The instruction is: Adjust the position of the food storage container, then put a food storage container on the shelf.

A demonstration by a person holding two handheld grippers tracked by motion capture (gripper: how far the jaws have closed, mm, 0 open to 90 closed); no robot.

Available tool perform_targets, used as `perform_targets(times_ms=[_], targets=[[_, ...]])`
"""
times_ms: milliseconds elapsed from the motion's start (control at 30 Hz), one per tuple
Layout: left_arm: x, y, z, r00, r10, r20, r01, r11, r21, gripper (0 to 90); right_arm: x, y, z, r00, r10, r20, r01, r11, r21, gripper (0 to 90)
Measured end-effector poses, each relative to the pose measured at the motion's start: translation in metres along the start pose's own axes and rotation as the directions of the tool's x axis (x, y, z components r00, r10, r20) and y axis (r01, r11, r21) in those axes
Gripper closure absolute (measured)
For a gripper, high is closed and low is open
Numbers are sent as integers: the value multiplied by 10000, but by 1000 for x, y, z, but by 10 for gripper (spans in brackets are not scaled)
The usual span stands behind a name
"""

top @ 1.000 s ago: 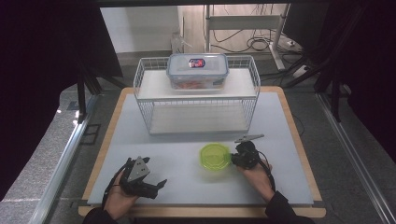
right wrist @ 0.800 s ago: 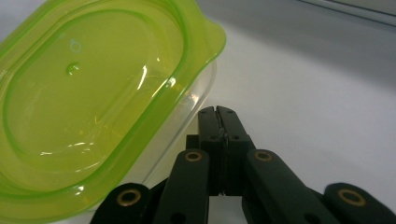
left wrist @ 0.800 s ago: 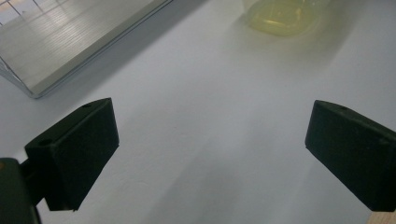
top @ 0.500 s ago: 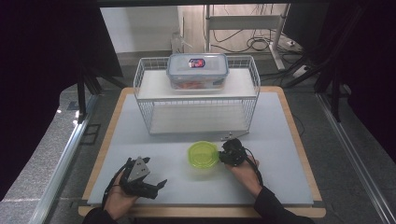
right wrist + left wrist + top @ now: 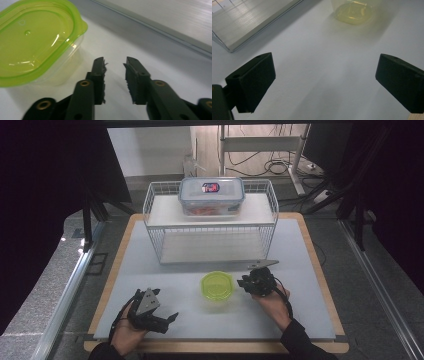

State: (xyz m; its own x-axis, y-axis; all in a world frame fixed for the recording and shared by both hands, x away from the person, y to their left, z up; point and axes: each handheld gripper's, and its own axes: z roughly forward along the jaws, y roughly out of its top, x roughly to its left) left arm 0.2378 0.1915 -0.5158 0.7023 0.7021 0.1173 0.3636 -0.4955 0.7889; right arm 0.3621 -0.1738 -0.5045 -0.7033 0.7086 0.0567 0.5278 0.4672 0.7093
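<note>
Green-lidded and clear-walled, the small container (image 5: 217, 286) sits on the white mat (image 5: 150, 270) in front of the wire rack (image 5: 210, 227), roughly midway between the two hands but much closer to the right one. In the right gripper view the container (image 5: 37, 42) lies up and to the left of the jaws, apart from them, its lid's lip pointing their way. The right gripper (image 5: 115, 75) has just been opening; its jaws stand a narrow gap apart with nothing between them (only bare mat). In the high view the right gripper (image 5: 255, 282) sits just beside the container's right edge, hand low behind it. The left gripper (image 5: 150, 312) rests near the front edge, well apart from the container, jaws spread wide and empty (image 5: 324, 82).
</note>
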Motion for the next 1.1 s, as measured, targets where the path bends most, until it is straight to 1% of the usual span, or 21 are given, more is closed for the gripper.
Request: perform_targets(times_ms=[33,67,133,200,300,400,467,667,733,867,933,1000,1100], targets=[[1,0,0,10000,52,4,-52,10000,67,25,-1,0,-3,10000,-3,65,3,10000,-17,637],[0,0,0,10000,-26,21,26,10000,29,25,-2,-1,-6,9999,-4,111,5,10000,-31,613],[1,-1,0,10000,-23,18,23,10000,69,26,-3,-1,-11,9998,36,175,-34,9999,-115,564],[2,-1,1,10000,-46,13,46,9999,98,25,-2,-1,-16,9996,-50,265,54,9998,-181,506],[2,-2,1,10000,-81,4,81,9999,121,26,-1,-2,-23,9983,-293,500,311,9989,-341,421],[4,-2,0,10000,-20,-10,20,9998,195,26,-1,-3,-27,9980,-351,531,378,9980,-511,349],[3,-2,1,10000,-67,-6,67,9998,161,26,-1,-3,-29,9980,-333,530,365,9976,-596,307],[4,-3,1,10000,-72,1,72,9998,175,26,-1,-9,-32,9990,-301,319,322,9973,-657,207],[3,-3,1,10000,-72,-3,72,9998,185,26,-1,-11,-32,9991,-294,319,312,9977,-594,169],[3,-2,2,10000,-37,-11,37,9998,189,26,-3,-11,-30,9996,-211,189,222,9978,-618,70],[3,-3,2,10000,-43,9,42,9997,224,26,-2,-10,-29,9993,-222,301,239,9981,-569,44],[3,-3,2,10000,-57,20,57,9997,236,26,-2,-9,-29,9988,-270,403,297,9971,-699,23],[3,-3,2,10000,-61,21,61,9997,233,26,0,-7,-30,9989,-262,378,290,9967,-755,10]])
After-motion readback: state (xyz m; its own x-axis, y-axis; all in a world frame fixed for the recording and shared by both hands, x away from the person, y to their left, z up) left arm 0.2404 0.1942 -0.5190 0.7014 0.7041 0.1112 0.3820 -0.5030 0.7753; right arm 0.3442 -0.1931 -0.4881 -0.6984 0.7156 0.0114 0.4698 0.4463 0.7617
